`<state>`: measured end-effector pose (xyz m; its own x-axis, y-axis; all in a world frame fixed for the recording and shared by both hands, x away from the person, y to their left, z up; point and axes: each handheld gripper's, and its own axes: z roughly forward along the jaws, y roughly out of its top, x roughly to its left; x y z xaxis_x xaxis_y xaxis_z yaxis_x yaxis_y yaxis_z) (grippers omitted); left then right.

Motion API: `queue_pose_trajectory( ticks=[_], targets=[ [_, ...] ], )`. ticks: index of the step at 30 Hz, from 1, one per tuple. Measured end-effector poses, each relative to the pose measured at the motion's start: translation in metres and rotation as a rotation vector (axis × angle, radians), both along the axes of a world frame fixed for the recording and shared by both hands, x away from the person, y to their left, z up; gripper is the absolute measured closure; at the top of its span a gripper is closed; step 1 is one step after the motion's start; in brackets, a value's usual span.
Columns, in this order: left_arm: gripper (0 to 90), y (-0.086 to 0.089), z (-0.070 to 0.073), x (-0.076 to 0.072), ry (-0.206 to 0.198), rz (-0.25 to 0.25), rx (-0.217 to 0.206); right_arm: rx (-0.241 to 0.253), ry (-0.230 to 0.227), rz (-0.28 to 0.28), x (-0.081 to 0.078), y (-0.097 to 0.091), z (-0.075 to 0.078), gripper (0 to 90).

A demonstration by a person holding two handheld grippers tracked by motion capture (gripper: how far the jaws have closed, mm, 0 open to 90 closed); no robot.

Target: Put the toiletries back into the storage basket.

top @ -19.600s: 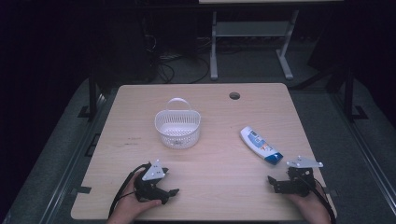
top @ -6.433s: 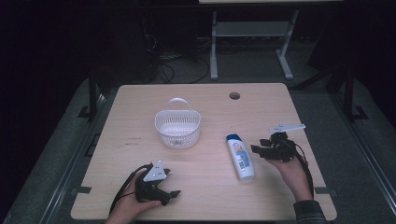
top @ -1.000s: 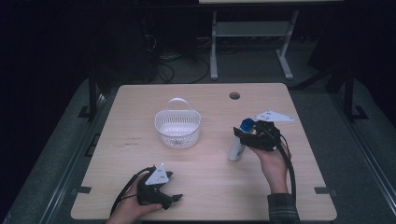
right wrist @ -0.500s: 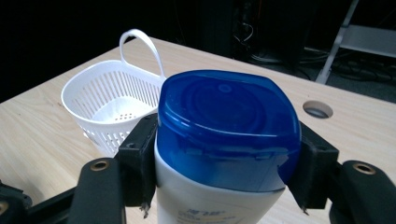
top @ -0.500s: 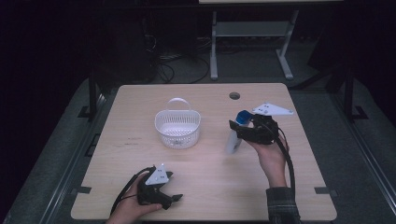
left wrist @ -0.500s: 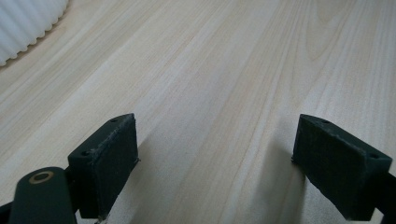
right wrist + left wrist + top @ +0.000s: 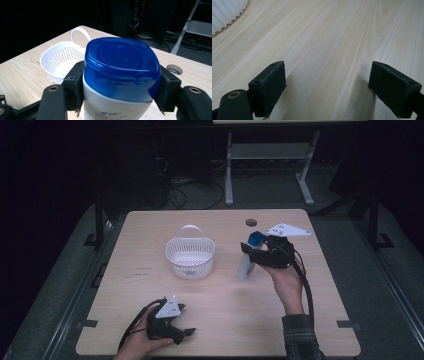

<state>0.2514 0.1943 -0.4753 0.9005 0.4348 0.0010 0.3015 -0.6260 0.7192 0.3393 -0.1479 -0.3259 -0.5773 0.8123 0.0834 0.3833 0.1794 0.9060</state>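
A white bottle (image 7: 245, 265) with a blue cap (image 7: 256, 239) is clamped in the right gripper (image 7: 251, 254), which is held above the right half of the desk (image 7: 225, 320). In the high view the bottle is seen upright, slightly tilted, cap uppermost, gripped just below the cap; whether its base touches the desk cannot be told. In the right gripper view the bottle (image 7: 112, 107) is seen between the two black jaws, whose pads are pressed against both sides of it just under the blue cap (image 7: 121, 67).

A white slotted basket (image 7: 190, 257) with a thin handle is set on the desk to the left of the bottle, near it but apart. In the right gripper view the basket (image 7: 60, 62) lies beyond the bottle, to the left.

The left gripper (image 7: 187, 334) is held low at the near left edge of the desk, well apart from the basket. In the left gripper view its jaws are spread wide apart, with nothing but bare wood between them, and a ribbed white edge (image 7: 227, 10) is seen at the upper left corner. A round hole (image 7: 251, 222) is cut in the far part of the desk.
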Motion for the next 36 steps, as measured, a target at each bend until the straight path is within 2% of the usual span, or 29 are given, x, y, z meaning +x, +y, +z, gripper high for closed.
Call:
queue_pose_trajectory(
  ticks=[36],
  targets=[
    [13.0, 0.0, 0.0, 0.0, 0.003, 0.002, -0.004, -0.006, -0.047, 0.077, 0.023, 0.045, 0.034, 36.0]
  ],
)
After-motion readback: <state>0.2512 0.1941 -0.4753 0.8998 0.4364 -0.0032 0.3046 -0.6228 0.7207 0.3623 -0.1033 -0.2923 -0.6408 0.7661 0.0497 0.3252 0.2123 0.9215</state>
